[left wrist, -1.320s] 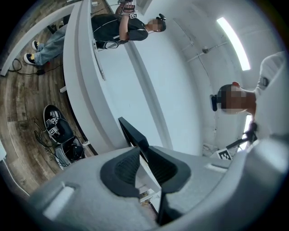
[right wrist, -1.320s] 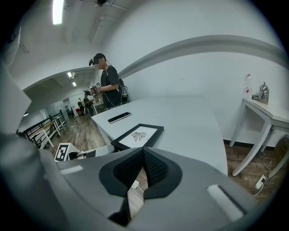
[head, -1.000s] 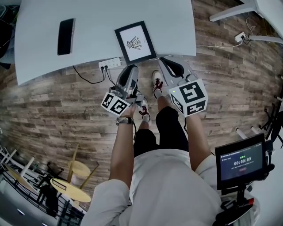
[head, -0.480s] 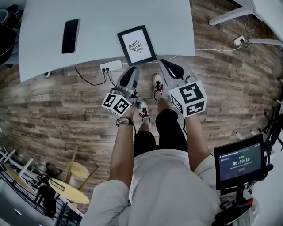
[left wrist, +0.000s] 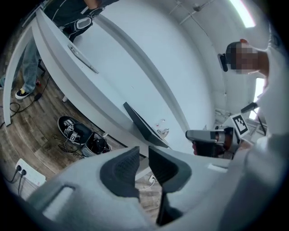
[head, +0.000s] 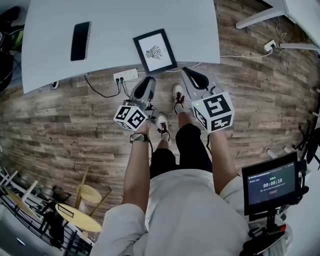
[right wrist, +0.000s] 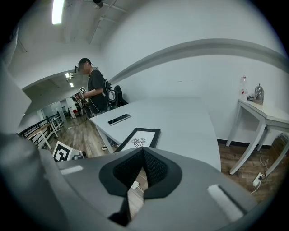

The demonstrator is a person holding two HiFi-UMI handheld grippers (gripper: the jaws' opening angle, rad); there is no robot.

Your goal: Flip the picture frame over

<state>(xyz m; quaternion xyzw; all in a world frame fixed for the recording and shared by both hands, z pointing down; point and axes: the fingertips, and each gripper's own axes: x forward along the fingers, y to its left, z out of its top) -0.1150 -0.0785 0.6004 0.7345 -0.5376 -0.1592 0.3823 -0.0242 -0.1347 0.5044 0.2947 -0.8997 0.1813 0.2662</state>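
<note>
Picture frame (head: 155, 51) lies print-up at the near edge of the white table (head: 120, 20), unmoved over the past second. My two grippers have barely shifted and hang over the floor just short of it, so the flip has yet to begin. The left gripper (left wrist: 143, 155) has its fingers slightly parted, the right gripper (right wrist: 143, 151) has them pressed together, and both are empty. The table carries no container, only a phone (head: 80, 41) to the far left.

The room was evenly bright under ceiling strip lights (right wrist: 58, 11), and shadows beneath the white table (head: 125, 20) were soft and faint. Every view bulged like a fisheye, straight lines bending near the edges, with black corners in both gripper views.
</note>
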